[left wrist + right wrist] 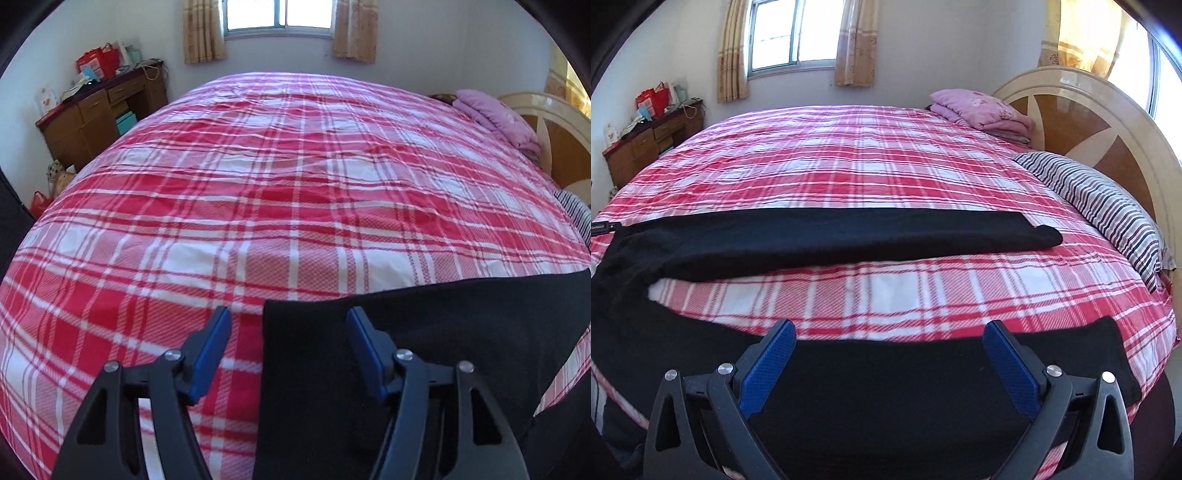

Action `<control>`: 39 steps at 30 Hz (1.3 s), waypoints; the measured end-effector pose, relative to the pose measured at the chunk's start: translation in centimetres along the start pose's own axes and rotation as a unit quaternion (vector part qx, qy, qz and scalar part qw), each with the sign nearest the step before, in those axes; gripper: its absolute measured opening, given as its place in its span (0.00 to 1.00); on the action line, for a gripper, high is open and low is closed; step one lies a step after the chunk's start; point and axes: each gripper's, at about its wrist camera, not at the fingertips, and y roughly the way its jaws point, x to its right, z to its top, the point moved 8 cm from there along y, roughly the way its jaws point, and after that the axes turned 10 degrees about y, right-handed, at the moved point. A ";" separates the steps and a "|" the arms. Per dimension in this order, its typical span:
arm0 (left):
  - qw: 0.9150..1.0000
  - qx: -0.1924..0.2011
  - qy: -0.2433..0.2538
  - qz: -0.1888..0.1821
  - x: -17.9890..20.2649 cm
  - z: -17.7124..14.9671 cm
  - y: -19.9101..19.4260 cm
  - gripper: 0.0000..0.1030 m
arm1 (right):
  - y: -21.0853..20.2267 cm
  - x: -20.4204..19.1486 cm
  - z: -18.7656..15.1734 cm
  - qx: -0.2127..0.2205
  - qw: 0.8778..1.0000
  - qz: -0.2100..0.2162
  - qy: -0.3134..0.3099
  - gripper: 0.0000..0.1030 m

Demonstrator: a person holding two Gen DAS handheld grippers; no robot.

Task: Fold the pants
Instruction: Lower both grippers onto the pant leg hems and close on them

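Black pants [849, 236] lie spread flat across the plaid bed [849, 166], legs apart. Left gripper [288, 325] gapes wide, straddling the pants' edge. Right gripper [888, 338] likewise spread wide above the near leg, clasping nothing. Striped pillow [1100, 206] by the headboard [1108, 122].

Pants [849, 236] spread across bed [886, 162]; pillow [1108, 206] right, blanket [979, 110] behind.

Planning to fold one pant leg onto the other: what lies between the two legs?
In the right wrist view, only bare plaid bedsheet lies between the far pant leg and the near pant leg; nothing rests on that strip.
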 end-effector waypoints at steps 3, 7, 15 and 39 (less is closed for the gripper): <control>1.000 -0.019 0.001 -0.004 -0.3 0.2 1.9 0.60 | 1.1 0.8 0.9 -0.002 1.000 -0.003 0.008 0.99; 0.999 -0.023 -0.014 -0.036 -0.7 0.3 3.2 0.48 | 2.2 2.3 2.2 0.001 1.000 -0.003 0.021 0.99; 0.997 -0.014 0.011 -0.079 -0.2 0.6 3.3 0.26 | 5.9 7.7 4.8 -0.045 0.996 0.009 0.083 0.51; 0.996 0.004 -0.041 -0.079 -0.2 1.0 4.2 0.15 | 18.6 20.9 14.4 -0.092 0.983 -0.083 0.139 0.50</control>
